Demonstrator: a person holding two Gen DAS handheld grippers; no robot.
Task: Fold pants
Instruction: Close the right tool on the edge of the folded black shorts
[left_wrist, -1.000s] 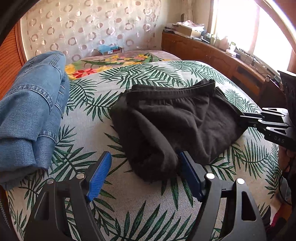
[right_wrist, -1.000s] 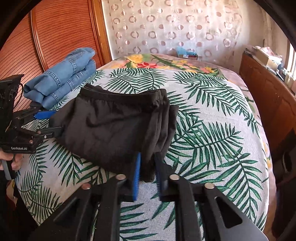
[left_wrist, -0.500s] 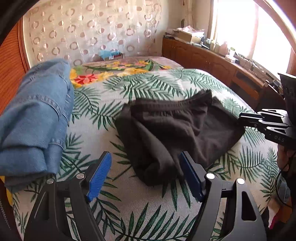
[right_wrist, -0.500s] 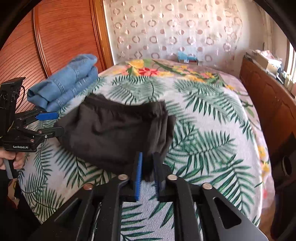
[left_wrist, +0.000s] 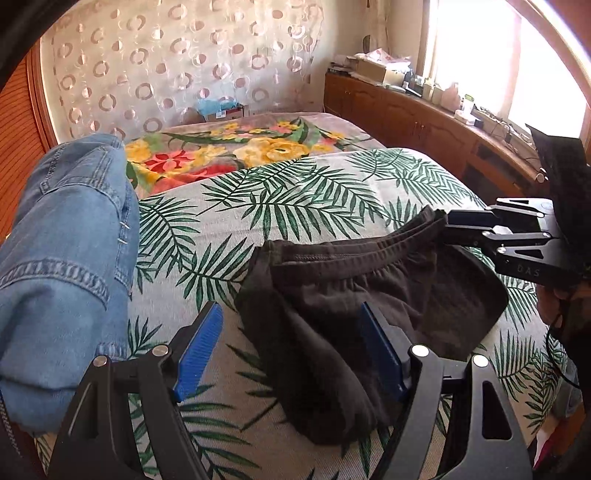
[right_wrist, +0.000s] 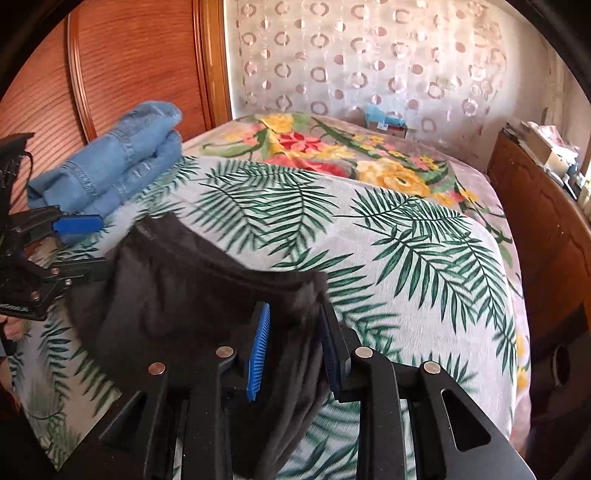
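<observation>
The black pants (right_wrist: 192, 306) are pinched at one end by the right gripper (right_wrist: 291, 339), while the other end lies between the spread-apart left gripper (left_wrist: 291, 350) fingers.

Folded pants (left_wrist: 369, 291) lie on the bed (left_wrist: 295, 192), between both tongs. Folded jeans (left_wrist: 62, 258) sit to their left, near the wardrobe (right_wrist: 129, 62).

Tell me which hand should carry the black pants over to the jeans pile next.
Right. The right gripper has the black pants between its pads, while the left gripper is open beside the jeans.
</observation>
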